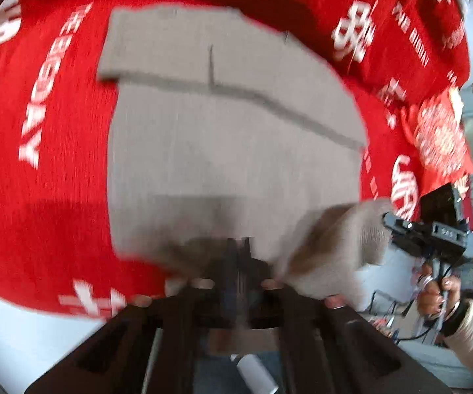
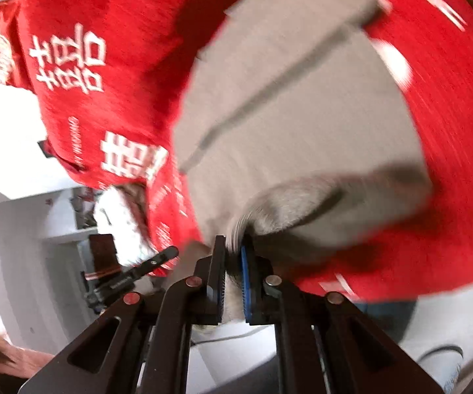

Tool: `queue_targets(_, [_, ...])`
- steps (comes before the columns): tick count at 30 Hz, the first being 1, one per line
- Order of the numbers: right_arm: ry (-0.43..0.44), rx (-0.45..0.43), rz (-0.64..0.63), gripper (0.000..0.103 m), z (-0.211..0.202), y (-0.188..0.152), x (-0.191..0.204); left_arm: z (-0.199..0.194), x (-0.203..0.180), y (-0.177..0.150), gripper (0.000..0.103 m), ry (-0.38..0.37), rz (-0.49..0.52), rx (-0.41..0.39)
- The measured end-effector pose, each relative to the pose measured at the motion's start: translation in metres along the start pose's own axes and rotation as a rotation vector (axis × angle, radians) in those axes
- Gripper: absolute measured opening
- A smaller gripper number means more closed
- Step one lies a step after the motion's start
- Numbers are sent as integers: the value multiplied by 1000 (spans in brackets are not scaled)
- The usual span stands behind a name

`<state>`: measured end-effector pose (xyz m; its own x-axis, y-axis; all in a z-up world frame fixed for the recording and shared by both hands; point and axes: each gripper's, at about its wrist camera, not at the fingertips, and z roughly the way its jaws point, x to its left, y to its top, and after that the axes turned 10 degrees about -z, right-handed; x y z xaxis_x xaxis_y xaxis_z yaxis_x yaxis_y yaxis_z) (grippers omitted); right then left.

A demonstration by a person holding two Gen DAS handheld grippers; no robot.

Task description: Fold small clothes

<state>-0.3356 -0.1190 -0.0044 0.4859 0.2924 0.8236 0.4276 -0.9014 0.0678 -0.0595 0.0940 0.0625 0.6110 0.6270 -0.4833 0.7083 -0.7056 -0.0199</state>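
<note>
A small grey garment [image 1: 223,144] lies spread on a red cloth with white lettering [image 1: 49,164]; a folded band crosses its far part. My left gripper [image 1: 239,246] is shut on the garment's near edge. In the left wrist view my right gripper [image 1: 391,221] pinches the garment's near right corner, lifted off the cloth. In the right wrist view the right gripper [image 2: 235,246] is shut on a bunched ribbed edge of the grey garment [image 2: 302,124]. The left gripper [image 2: 170,251] shows at lower left, holding the other corner. Both views are motion-blurred.
The red cloth [image 2: 111,98] covers the table and hangs over its edges. A red patterned bag [image 1: 440,138] sits at the far right. Beyond the table edge are a pale floor and room furniture [image 2: 56,223]. The person's hand [image 1: 440,292] holds the right gripper's handle.
</note>
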Motion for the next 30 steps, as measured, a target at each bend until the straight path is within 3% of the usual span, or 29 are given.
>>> queue_targets(4, [49, -23, -26, 3, 7, 36, 17, -24, -14, 51, 2, -11, 1, -82])
queue_targets(6, [33, -19, -30, 3, 10, 55, 20, -24, -10, 68, 2, 10, -3, -100])
queue_targets(9, [-90, 52, -81, 3, 19, 74, 30, -18, -11, 81, 2, 85, 7, -96])
queue_targets(15, [-340, 290, -225, 7, 54, 70, 26, 18, -7, 51, 2, 236, 86, 6])
queue_targets(16, [-370, 313, -273, 12, 58, 68, 31, 18, -6, 39, 2, 243, 103, 14])
queue_targets(18, [-420, 356, -371, 44, 65, 61, 42, 23, -13, 29, 2, 256, 165, 24])
queue_targets(19, [-451, 373, -426, 66, 67, 56, 48, 25, -19, 24, 3, 266, 210, 27])
queue_targets(20, [-470, 376, -468, 73, 67, 53, 52, 28, -24, 20, 32, 280, 246, 36])
queue_targets(21, [-487, 377, -525, 73, 66, 48, 56, 30, -28, 17, 62, 289, 272, 49])
queue_targets(22, [-502, 386, -566, 73, 67, 45, 56, 33, -34, 12, 102, 312, 314, 49])
queue_targets(24, [-543, 402, -630, 73, 72, 43, 63, 35, -46, 3, 102, 328, 408, 24])
queue_targets(30, [-613, 457, -805, 73, 96, 43, 75, 62, -73, -20, 102, 326, 660, 110])
